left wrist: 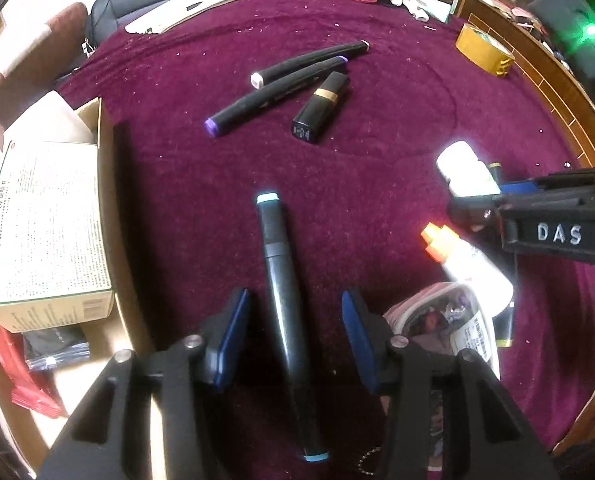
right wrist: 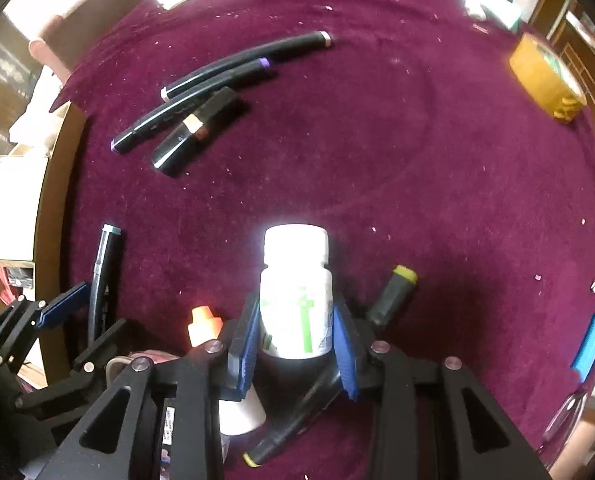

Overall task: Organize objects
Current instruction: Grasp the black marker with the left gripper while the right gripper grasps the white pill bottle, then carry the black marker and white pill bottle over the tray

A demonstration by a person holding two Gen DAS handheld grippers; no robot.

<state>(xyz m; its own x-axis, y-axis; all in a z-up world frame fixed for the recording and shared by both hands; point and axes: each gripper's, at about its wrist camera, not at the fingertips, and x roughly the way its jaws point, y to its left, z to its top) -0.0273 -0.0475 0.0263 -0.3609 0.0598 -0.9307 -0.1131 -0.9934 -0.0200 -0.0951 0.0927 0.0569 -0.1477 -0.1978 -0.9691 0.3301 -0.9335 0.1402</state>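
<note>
Two grips are in progress on the plum-red velvet tablecloth (left wrist: pixel 397 128). The left gripper (left wrist: pixel 295 334) is released: its blue pads (left wrist: pixel 233 338) stand on either side of a long black marker pen with teal end caps (left wrist: pixel 283 312), which lies flat on the cloth between them with clear gaps on both sides. The right gripper (right wrist: pixel 295 338) is clenched on a white plastic pill bottle with a white cap and green-printed label (right wrist: pixel 296 300), pads pressing its flanks.

Judged step: the marker is being lined up for pickup while the bottle is already secured. The next move calls for the left jaws to settle lower over the barrel and close squarely across it, since a round barrel may roll.

Well apart, farther up the cloth, lie two more black markers (left wrist: pixel 281 88) and a black lipstick tube with a gold band (left wrist: pixel 321 108).

Legible writing: raised letters "DAS" on the right gripper's body, in the left wrist view. The printed cardboard carton (left wrist: pixel 49 232) at the table's left edge carries dense small text, unreadable. The bottle label is overexposed; only green marks show.
</note>
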